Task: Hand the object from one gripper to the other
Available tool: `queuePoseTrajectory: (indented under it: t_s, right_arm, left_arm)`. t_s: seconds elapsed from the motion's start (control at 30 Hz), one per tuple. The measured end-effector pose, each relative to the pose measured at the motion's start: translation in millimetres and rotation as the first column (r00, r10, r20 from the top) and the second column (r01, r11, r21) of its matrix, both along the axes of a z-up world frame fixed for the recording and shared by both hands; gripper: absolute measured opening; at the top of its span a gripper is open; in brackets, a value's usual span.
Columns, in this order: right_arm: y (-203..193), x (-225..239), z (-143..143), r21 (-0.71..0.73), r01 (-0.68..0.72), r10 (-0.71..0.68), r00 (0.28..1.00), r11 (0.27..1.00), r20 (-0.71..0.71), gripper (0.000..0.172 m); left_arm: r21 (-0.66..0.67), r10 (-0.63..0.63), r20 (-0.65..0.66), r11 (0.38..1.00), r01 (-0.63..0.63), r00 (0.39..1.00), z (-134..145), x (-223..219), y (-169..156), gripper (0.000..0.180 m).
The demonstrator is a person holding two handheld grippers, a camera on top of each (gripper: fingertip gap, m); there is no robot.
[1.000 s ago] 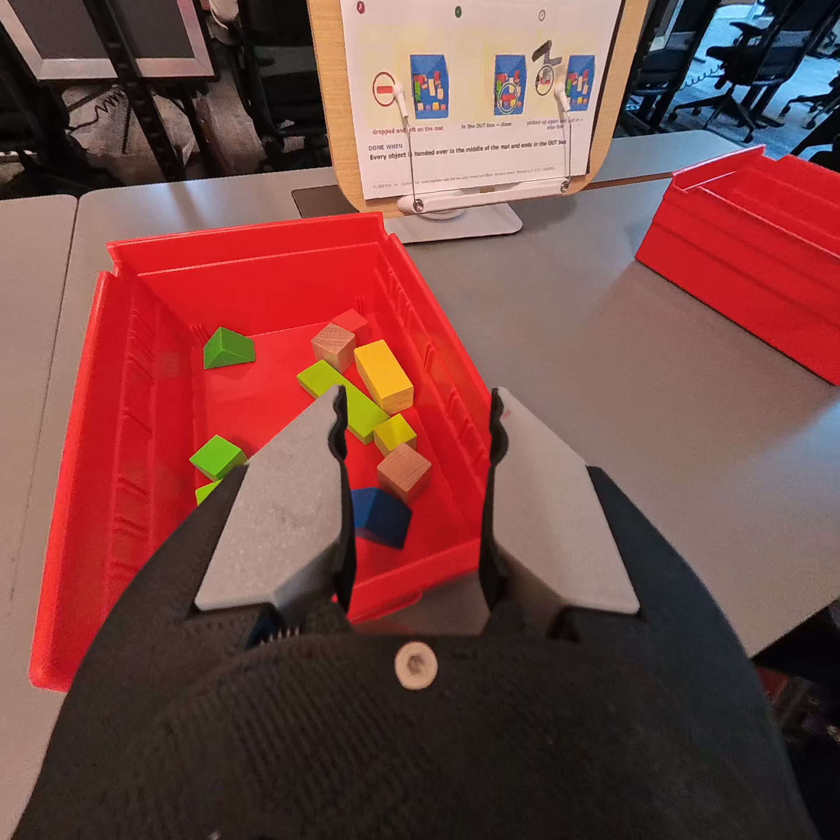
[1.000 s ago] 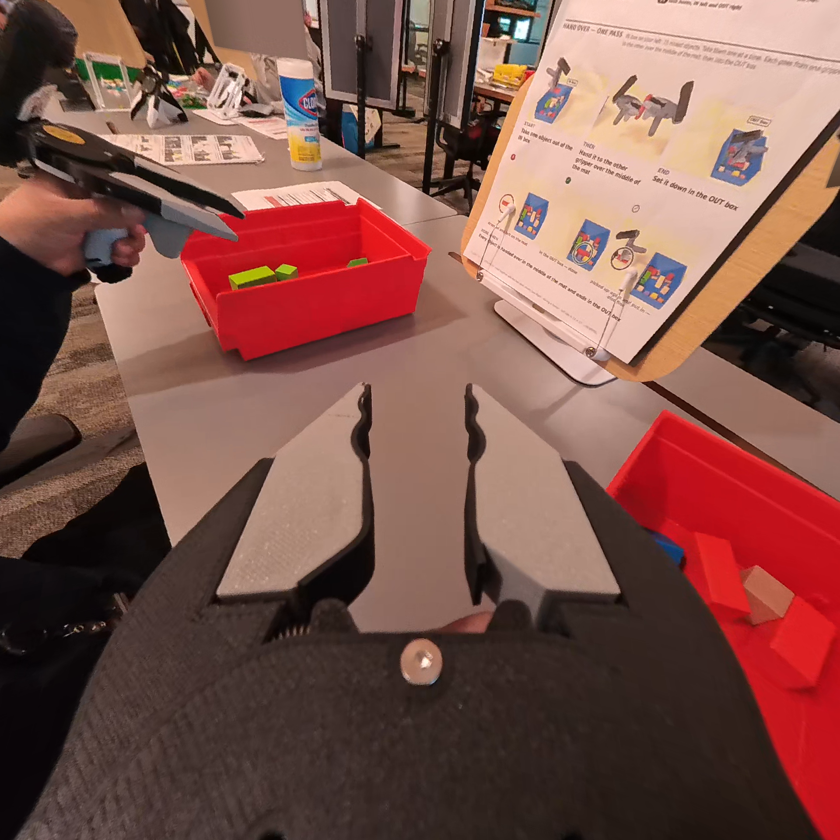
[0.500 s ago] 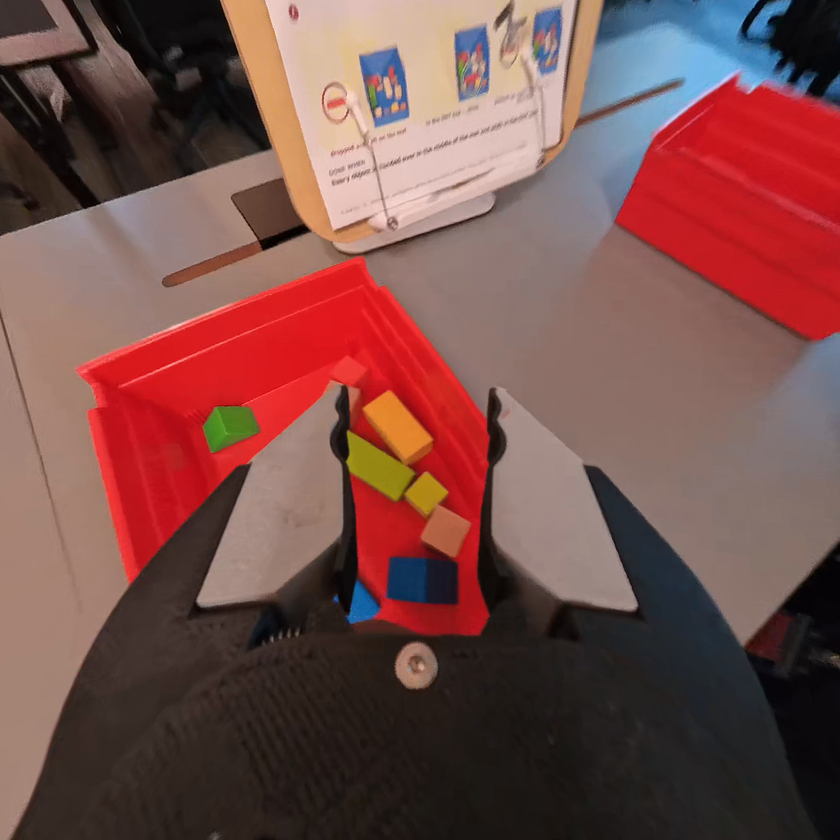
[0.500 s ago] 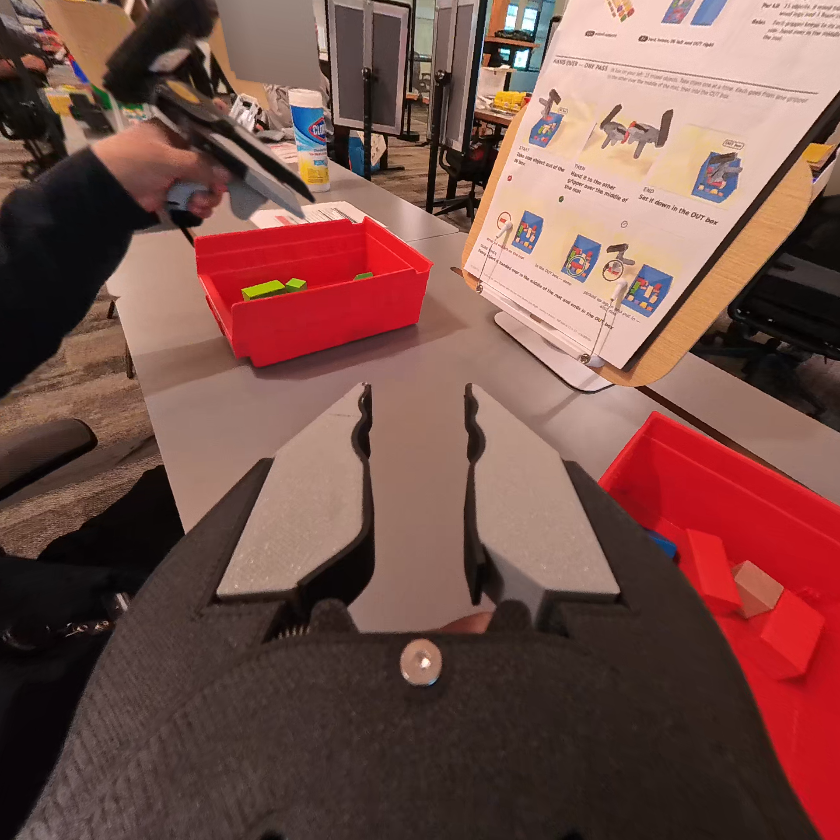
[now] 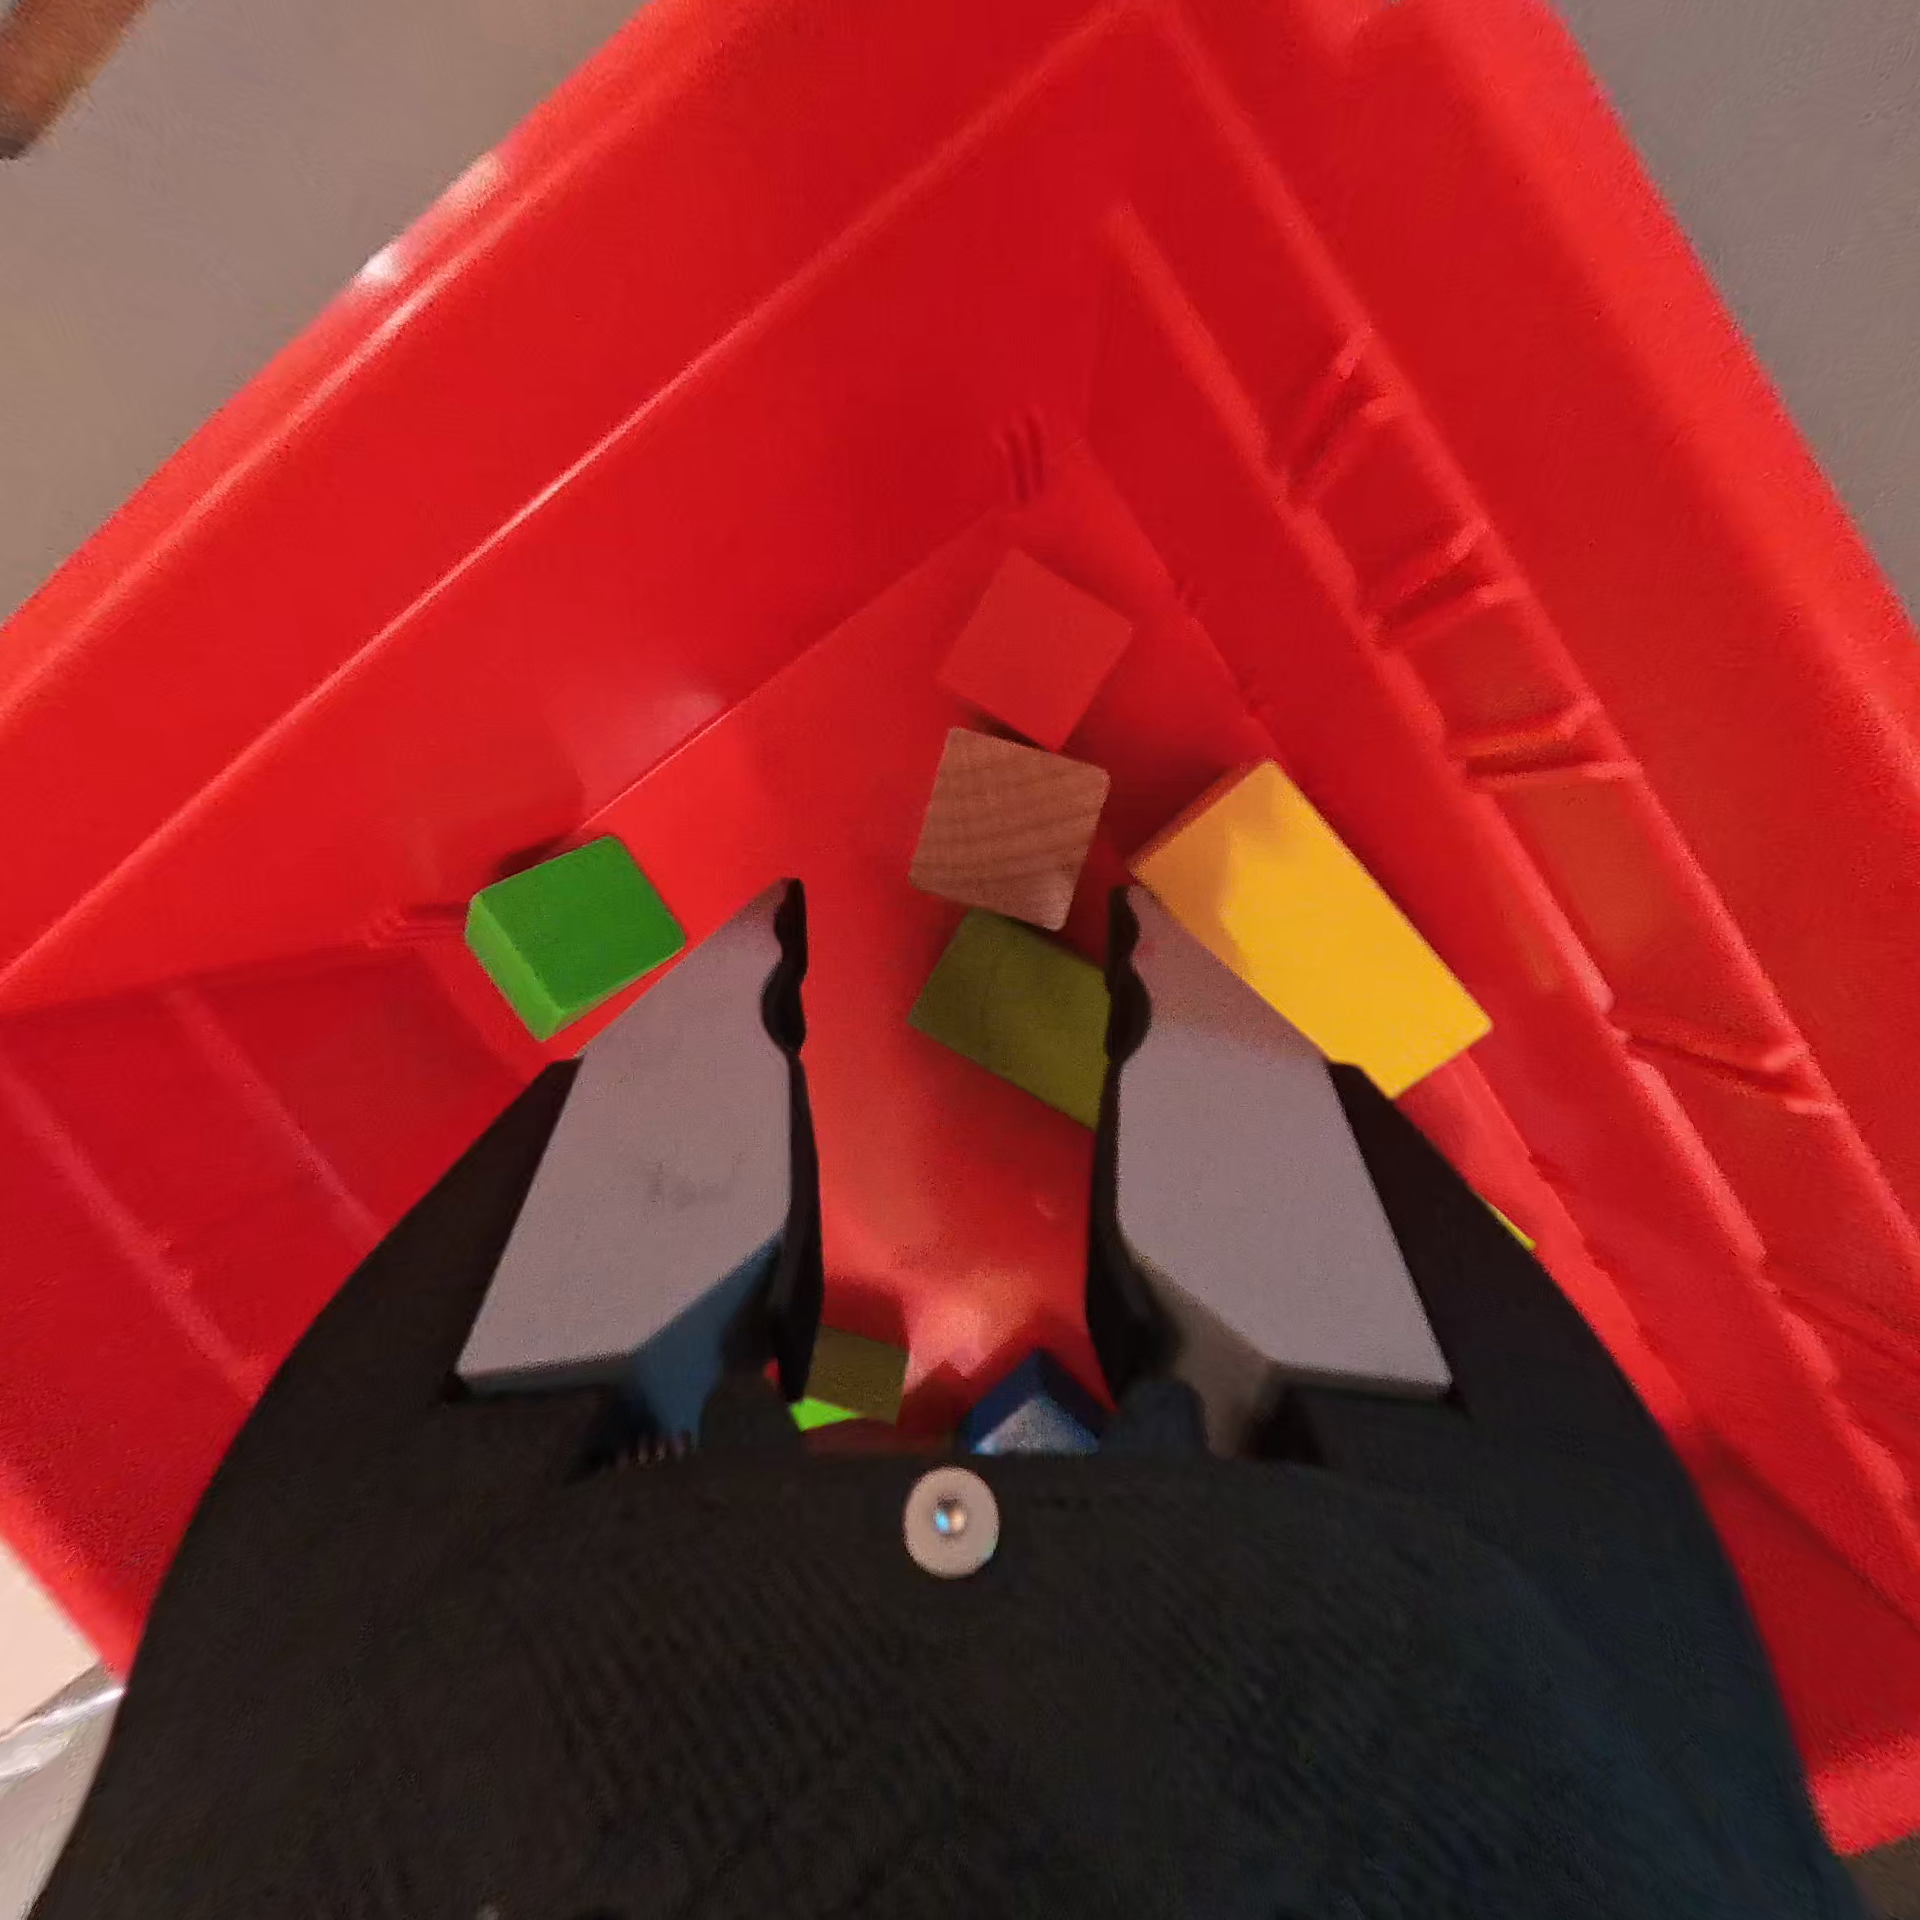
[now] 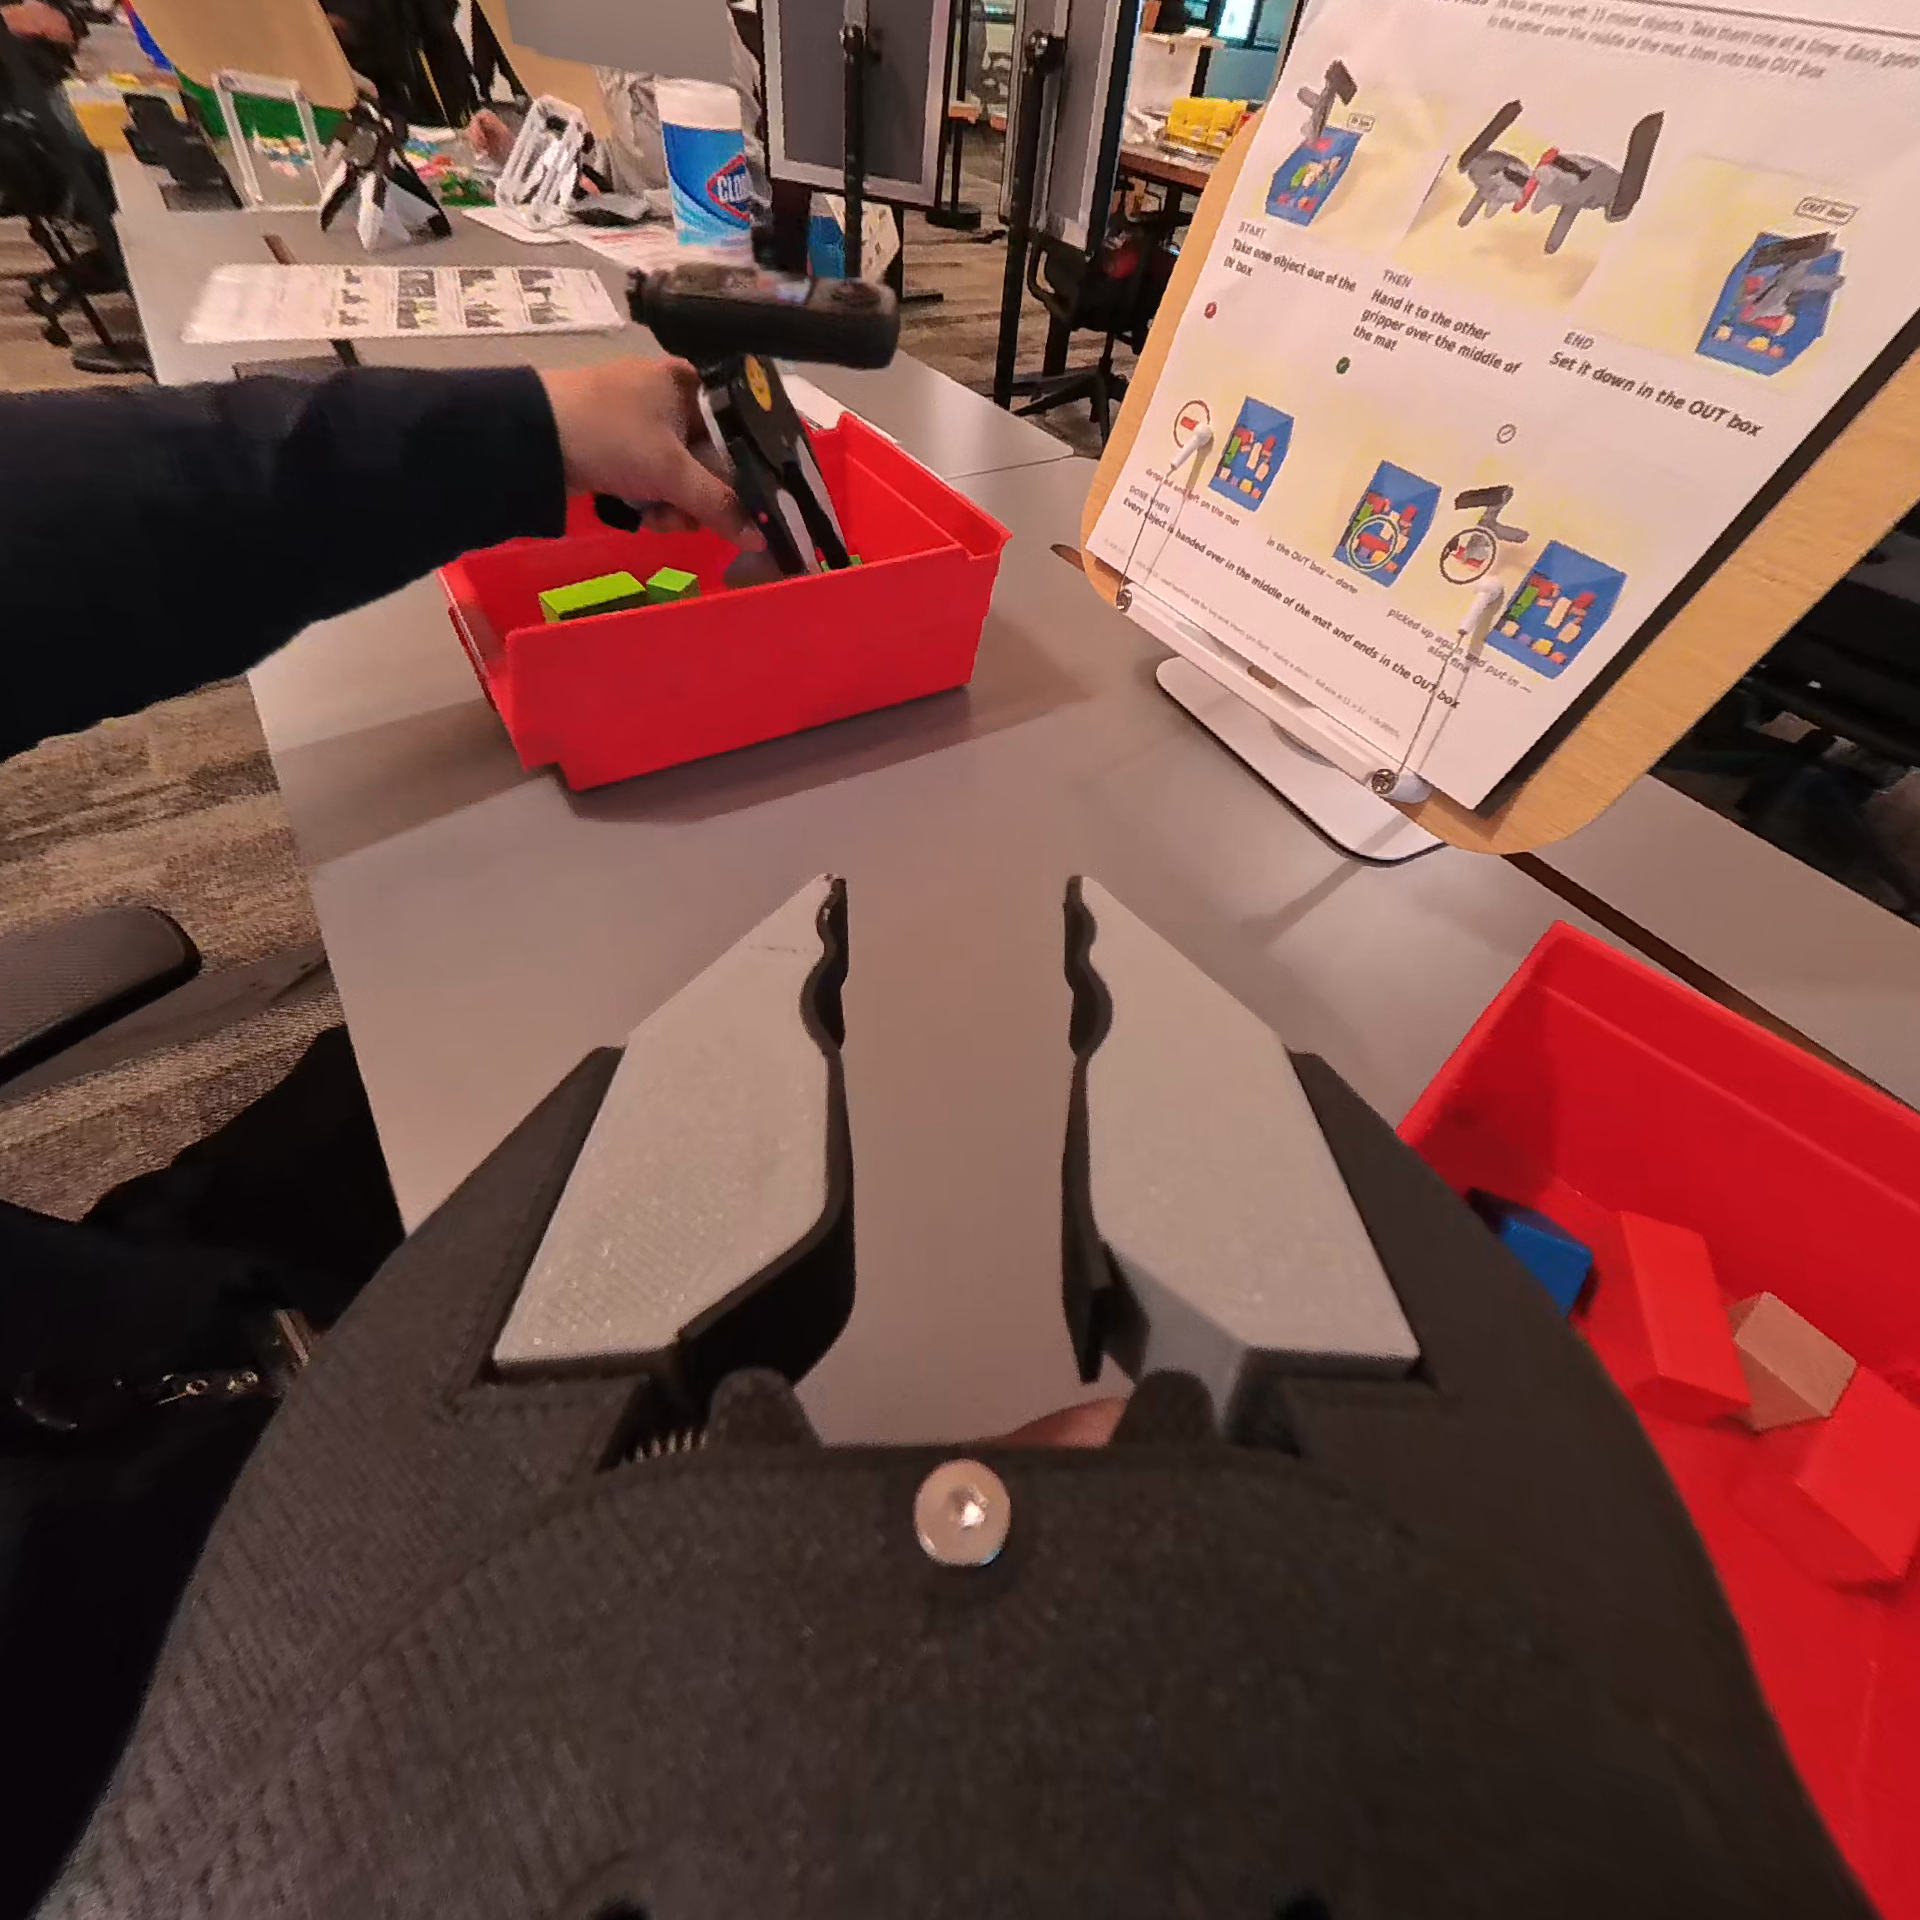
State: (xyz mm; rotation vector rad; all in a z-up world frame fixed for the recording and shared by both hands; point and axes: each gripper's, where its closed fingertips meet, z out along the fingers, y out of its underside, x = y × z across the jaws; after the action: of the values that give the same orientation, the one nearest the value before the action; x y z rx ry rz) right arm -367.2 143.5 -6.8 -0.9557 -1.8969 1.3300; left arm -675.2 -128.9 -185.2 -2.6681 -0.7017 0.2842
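Observation:
My left gripper [image 5: 958,904] is open and reaches down into the red bin [image 5: 727,416] among several loose blocks. An olive green block [image 5: 1013,1013] lies on the bin floor between its fingers, close to the right finger [image 5: 1216,1143]; the left finger stands apart from it. A plain wooden cube [image 5: 1008,826] and a red cube [image 5: 1034,644] lie just beyond the tips. A yellow block [image 5: 1309,925] lies to the right, a bright green block [image 5: 571,935] to the left. In the right wrist view the left gripper [image 6: 790,509] dips into that bin [image 6: 727,665]. My right gripper [image 6: 954,894] is open and empty over the grey table.
A second red bin [image 6: 1662,1091] at the right holds a blue block [image 6: 1543,1252], a red block [image 6: 1678,1320] and a wooden block [image 6: 1787,1371]. An instruction board on a stand [image 6: 1507,395] stands at the back. A person's sleeve and hand [image 6: 623,447] hold the left gripper. My hands' fingertips stand some 45 cm from each other. My left gripper is the nearer one to the red cube [image 5: 1034,644]: about 4 cm, against 45 cm.
My left gripper has tipped down and dropped from above the bin into it, near the olive block, closing slightly. My right gripper has stayed in place, open.

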Motion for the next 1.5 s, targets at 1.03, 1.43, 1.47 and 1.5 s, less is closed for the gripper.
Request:
queuePoseTrajectory:
  t_s: [1.03, 1.43, 1.47, 1.5]
  right_arm:
    - [-105.4, 9.6, -7.5, -0.309, -0.262, 0.308, 0.945, 0.914, 0.109, 0.060]
    - [-116.2, -9.1, -34.5, -0.414, -0.251, 0.357, 0.913, 0.875, 0.199, 0.031]
    - [-115.0, -11.3, -36.1, -0.401, -0.241, 0.341, 0.919, 0.884, 0.199, 0.031]
    - [-113.9, -13.3, -38.1, -0.382, -0.231, 0.324, 0.925, 0.895, 0.200, 0.031]
  left_arm:
    - [0.142, -0.299, -0.784, 0.767, 0.626, 0.544, 158.3, 288.8, 151.2, 0.030]
    - [-0.040, -0.283, -0.894, 0.824, 0.564, 0.349, 142.9, 292.8, 174.4, 0.031]
    - [-0.031, -0.274, -0.894, 0.828, 0.560, 0.355, 141.1, 290.5, 175.3, 0.031]
    - [-0.027, -0.271, -0.893, 0.830, 0.557, 0.361, 139.1, 288.5, 176.0, 0.031]
